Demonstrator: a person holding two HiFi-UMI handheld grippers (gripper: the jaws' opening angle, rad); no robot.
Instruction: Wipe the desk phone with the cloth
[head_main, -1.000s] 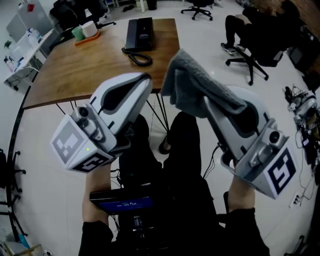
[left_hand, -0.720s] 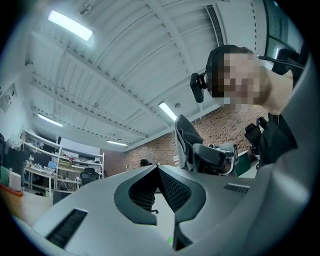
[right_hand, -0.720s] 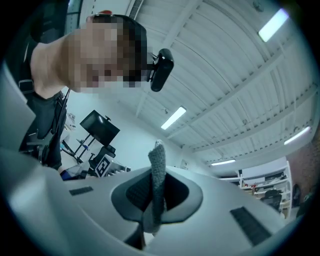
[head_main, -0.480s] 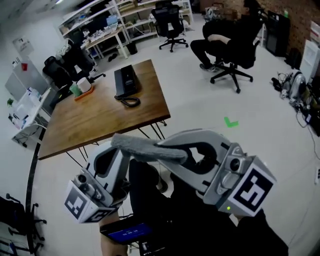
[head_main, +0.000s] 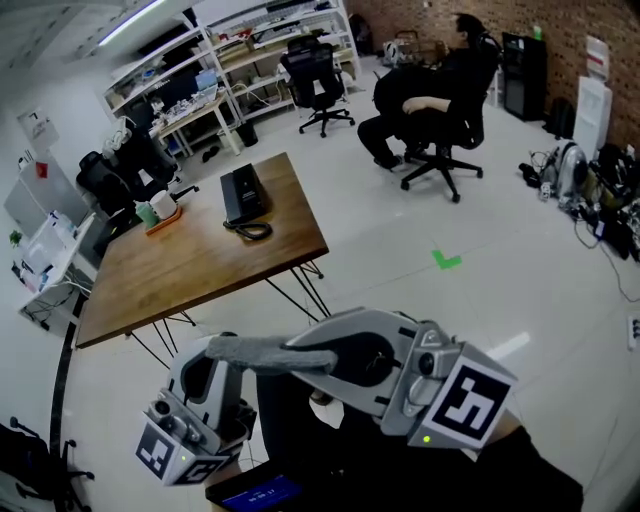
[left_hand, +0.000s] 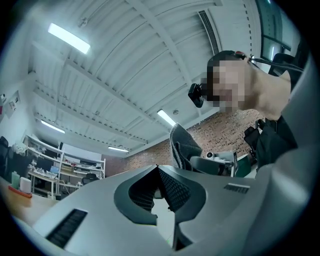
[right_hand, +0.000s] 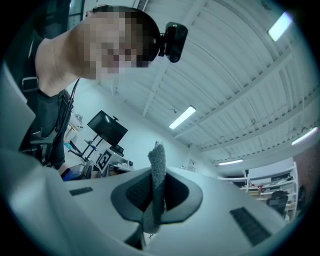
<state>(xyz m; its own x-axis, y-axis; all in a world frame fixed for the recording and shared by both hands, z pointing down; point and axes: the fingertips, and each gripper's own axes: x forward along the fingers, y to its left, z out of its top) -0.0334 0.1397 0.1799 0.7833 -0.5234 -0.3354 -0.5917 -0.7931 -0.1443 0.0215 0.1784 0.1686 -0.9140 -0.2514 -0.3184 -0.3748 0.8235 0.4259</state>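
R gripper (right_hand: 156, 181) jaws clamped on grey cloth (head_main: 262, 350); L gripper (left_hand: 157, 168) jaws together (empty). Desk phone (head_main: 241, 193) well apart.

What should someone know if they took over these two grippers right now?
Left gripper: shut, empty.
Right gripper: shut on the cloth.
The phone lies near the far end of the table, well away from both grippers.
Done: the cloth is in hand.
Left: go to the table and wipe the phone. Whether any of it has been wiped already cannot be told from here.
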